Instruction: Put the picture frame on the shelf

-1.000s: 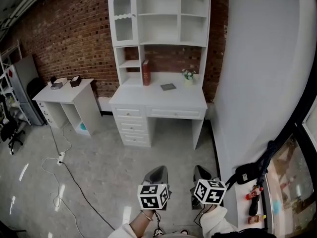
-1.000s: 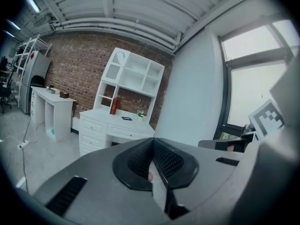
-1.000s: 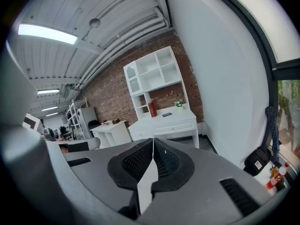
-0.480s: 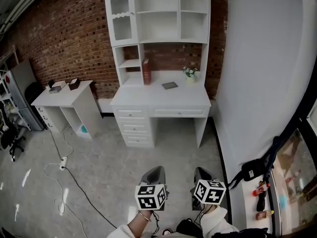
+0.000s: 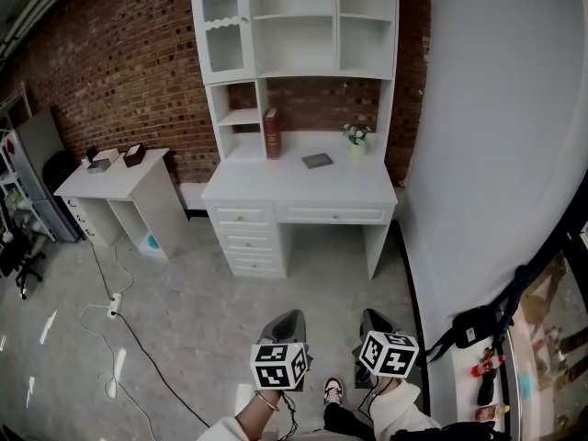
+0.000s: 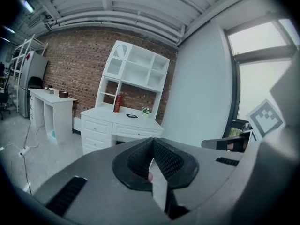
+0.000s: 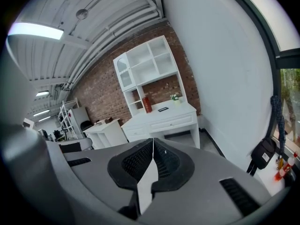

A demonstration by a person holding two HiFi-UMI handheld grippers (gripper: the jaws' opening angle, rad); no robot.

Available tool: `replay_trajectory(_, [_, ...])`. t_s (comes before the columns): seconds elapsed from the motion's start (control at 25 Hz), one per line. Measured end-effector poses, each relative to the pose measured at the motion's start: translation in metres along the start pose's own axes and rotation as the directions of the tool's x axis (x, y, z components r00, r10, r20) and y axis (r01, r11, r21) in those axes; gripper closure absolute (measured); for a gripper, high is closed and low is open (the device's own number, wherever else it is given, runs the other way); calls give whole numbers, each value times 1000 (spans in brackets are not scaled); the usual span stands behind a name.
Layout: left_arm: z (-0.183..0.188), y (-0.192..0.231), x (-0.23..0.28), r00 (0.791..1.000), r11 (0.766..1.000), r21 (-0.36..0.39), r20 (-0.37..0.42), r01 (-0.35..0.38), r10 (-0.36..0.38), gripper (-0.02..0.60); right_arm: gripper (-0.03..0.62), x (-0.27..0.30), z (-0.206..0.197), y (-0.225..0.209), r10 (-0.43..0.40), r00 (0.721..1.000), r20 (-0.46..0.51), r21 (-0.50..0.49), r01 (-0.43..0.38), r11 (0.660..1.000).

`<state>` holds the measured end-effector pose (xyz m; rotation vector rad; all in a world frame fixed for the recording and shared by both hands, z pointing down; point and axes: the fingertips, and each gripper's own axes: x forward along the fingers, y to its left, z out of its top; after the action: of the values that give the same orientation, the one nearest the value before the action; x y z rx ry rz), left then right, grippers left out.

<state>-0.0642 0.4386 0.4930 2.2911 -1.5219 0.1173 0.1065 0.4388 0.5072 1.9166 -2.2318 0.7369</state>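
Observation:
The picture frame (image 5: 317, 161) is a small dark rectangle lying flat on the white desk (image 5: 276, 186), far ahead across the floor. It shows tiny in the left gripper view (image 6: 131, 116) and the right gripper view (image 7: 163, 109). Above the desk rises the white shelf unit (image 5: 294, 26) with open compartments. My left gripper (image 5: 287, 324) (image 6: 153, 142) and right gripper (image 5: 375, 322) (image 7: 153, 140) are side by side at the bottom of the head view, pointing toward the desk. Both are shut, with nothing between their jaws.
A red book (image 5: 271, 133) stands on the desk and a small potted plant (image 5: 356, 139) sits right of the frame. A lower white side desk (image 5: 115, 168) is at left, a cable (image 5: 110, 310) trails over the floor. At right are a white wall and a black bag (image 5: 473, 322).
The desk and shelf unit have come a little nearer and shifted in the head view. A shoe now shows at the bottom edge. Both grippers stay shut.

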Motion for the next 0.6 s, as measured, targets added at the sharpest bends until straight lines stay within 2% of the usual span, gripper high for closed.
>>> replay_trajectory(0.28, [24, 13, 64, 1000, 999, -30, 4, -28, 28, 574, 569, 59, 44, -18, 18, 1000, 12, -10, -18, 1000])
replay_trajectory(0.6, [70, 13, 140, 998, 999, -29, 37, -43, 44, 574, 569, 124, 103, -49, 34, 999, 26, -16, -34, 999])
